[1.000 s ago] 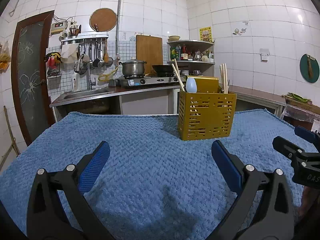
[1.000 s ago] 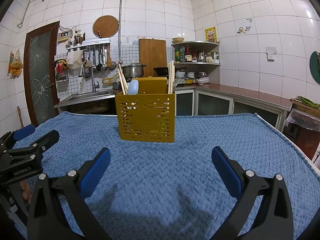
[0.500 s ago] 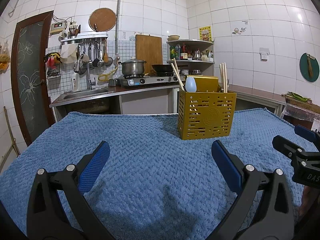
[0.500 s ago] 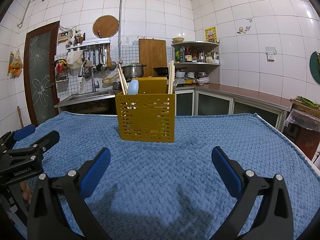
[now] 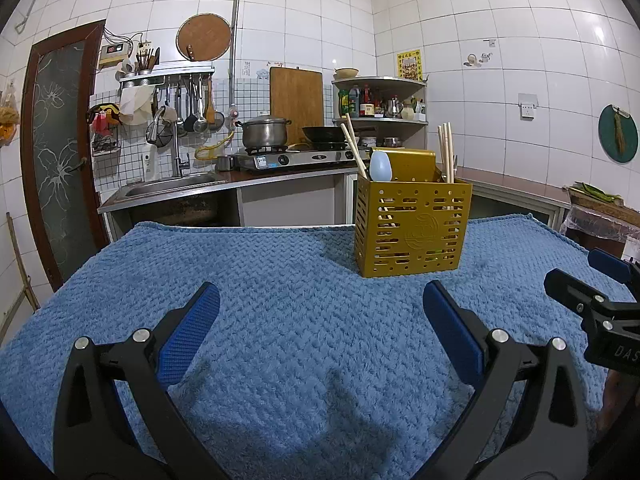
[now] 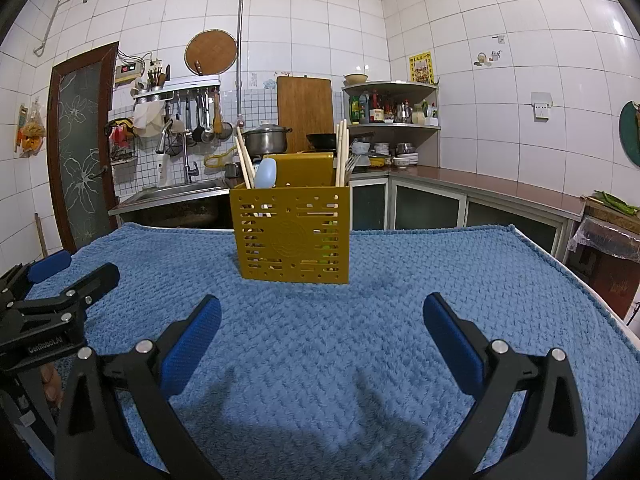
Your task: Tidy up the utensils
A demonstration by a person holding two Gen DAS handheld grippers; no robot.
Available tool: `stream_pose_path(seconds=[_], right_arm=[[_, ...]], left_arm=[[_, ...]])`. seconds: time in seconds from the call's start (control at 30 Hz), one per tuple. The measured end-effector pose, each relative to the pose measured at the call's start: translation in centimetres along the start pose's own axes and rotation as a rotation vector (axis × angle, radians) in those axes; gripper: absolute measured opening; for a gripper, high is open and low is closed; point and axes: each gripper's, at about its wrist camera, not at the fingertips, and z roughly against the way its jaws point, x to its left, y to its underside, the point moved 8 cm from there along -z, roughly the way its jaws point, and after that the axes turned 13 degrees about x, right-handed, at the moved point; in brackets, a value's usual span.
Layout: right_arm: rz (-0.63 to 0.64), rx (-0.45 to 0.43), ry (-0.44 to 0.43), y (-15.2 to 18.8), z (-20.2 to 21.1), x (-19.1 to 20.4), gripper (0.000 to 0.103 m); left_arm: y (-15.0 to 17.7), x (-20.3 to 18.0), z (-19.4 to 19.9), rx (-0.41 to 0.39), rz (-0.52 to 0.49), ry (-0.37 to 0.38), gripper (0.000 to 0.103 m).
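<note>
Closest to each camera is a claw with black arms and blue pads. The left claw is spread wide and holds nothing. The right claw is spread wide too, and it is also empty. Both hang just over a soft blue blanket that covers the table. In the left wrist view, the right claw pokes in at the right edge. In the right wrist view, the left claw pokes in at the left edge.

Farther back, in the middle of the blanket, stands a yellow utensil holder. It is a box with lots of little slots and holes cut in its sides. It stands straight up, well apart from both claws. A pale blue spoon sticks up out of its left part, next to some leaning chopsticks. More chopsticks stand up in its right part, with what may be a fork beside them, though it is hard to tell.

Behind the table is a kitchen with white tiled walls. There is a sink on the left, a pot on a stove, and a wooden cutting board leaning on the wall.
</note>
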Motion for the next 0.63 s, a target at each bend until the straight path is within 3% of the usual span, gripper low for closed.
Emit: stream_pose_path(seconds=[0.63], right_arm=[[-0.001, 0.001, 0.0, -0.02, 0.01, 0.01, 0.099]], left_arm=[[0.27, 0.13, -0.46, 0.037, 0.014, -0.006, 0.098]])
